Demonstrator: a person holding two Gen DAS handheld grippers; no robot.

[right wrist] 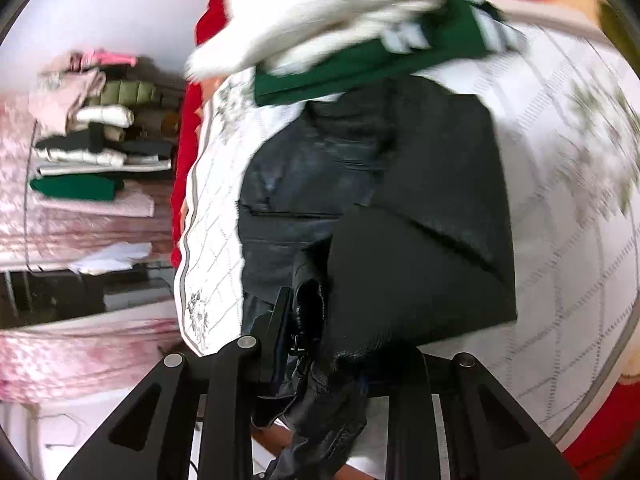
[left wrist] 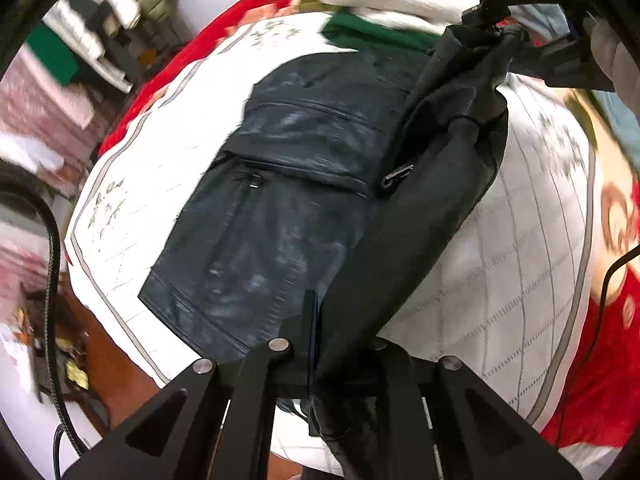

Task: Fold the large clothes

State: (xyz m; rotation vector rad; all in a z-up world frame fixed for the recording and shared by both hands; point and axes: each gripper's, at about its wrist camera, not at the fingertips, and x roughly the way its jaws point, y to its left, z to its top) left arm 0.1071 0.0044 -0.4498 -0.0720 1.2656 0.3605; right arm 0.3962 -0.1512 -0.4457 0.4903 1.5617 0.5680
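Observation:
A dark navy leather jacket [left wrist: 280,200] lies on a white quilted cloth [left wrist: 140,200], its zipped pockets facing up. My left gripper [left wrist: 344,332] is shut on the jacket's black lining side and holds that flap lifted. My right gripper [left wrist: 496,24] shows at the top right of the left wrist view, shut on the far end of the same flap. In the right wrist view my right gripper [right wrist: 316,312] is shut on bunched leather of the jacket [right wrist: 420,208], which is partly folded over itself.
A white garment [right wrist: 320,12] and a green garment [right wrist: 360,68] are piled at the far end of the white cloth [right wrist: 560,220]. A red blanket [left wrist: 600,360] lies under the cloth. Folded clothes [right wrist: 92,140] are stacked at the left. A black cable [left wrist: 52,260] hangs at the left.

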